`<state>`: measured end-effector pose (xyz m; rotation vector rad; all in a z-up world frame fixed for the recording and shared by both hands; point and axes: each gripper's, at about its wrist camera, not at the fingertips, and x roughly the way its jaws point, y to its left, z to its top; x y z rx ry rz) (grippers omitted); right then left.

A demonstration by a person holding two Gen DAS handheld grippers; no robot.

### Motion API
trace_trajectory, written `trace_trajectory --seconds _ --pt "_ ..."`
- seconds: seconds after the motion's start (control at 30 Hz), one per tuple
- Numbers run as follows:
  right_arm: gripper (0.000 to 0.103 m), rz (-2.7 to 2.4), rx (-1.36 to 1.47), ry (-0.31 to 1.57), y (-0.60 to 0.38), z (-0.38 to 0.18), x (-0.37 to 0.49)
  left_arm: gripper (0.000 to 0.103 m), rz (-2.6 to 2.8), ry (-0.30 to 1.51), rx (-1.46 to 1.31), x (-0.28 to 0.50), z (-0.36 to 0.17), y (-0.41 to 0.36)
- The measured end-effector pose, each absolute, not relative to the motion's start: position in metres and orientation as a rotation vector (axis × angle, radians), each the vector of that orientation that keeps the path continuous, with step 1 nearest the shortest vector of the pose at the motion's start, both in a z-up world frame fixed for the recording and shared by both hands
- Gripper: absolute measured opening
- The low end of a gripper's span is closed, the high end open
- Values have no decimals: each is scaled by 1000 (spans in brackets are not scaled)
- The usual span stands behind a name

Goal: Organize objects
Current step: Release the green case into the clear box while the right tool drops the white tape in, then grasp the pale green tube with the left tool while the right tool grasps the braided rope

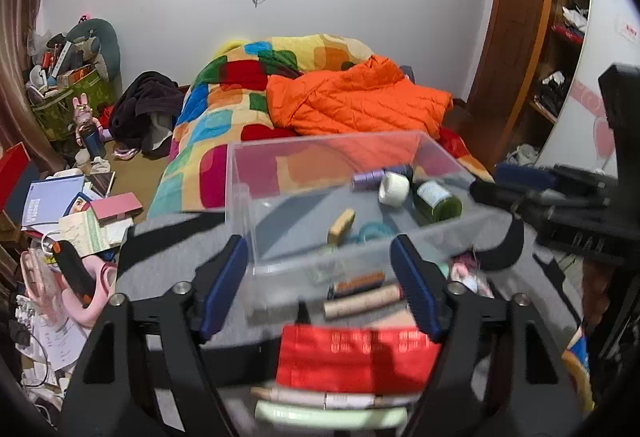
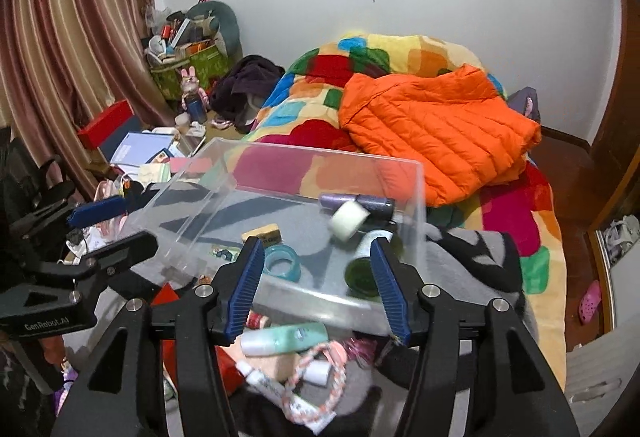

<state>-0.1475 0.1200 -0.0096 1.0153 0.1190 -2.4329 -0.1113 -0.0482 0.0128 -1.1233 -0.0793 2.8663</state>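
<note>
Cluttered bedroom: a bed (image 1: 224, 141) with a patchwork quilt and an orange down jacket (image 1: 356, 101) fills mid-frame. At centre, a clear plastic box (image 1: 340, 197) sits on grey fabric, holding thread spools, a white tape roll (image 1: 394, 187) and a green bottle (image 1: 436, 199). Both the left hand-held gripper (image 1: 320, 287) and the right hand-held gripper (image 2: 316, 285) are released, empty, at its near wall.

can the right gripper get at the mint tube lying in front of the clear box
Probably yes. The mint tube lies on the grey cloth just below the right gripper, outside the clear box, with open jaws and nothing covering it.
</note>
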Motion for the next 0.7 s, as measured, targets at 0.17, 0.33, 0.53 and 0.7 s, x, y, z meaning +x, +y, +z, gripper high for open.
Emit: trace_trajectory --seconds 0.17,0.33,0.53,0.7 --pt "52 -2447 1038 110 139 -17 -134 83 2840 -117 -1206 -89 -4 -49" --pt "52 -2459 1115 80 159 -39 -127 83 2817 -146 -1300 -68 -29 -43" --pt "52 -2412 1256 -26 180 -74 -128 83 2859 -216 -1393 -55 -55 -39" --pt "52 -2331 1312 -63 177 -96 -124 83 2907 -182 -1422 -45 -65 -38"
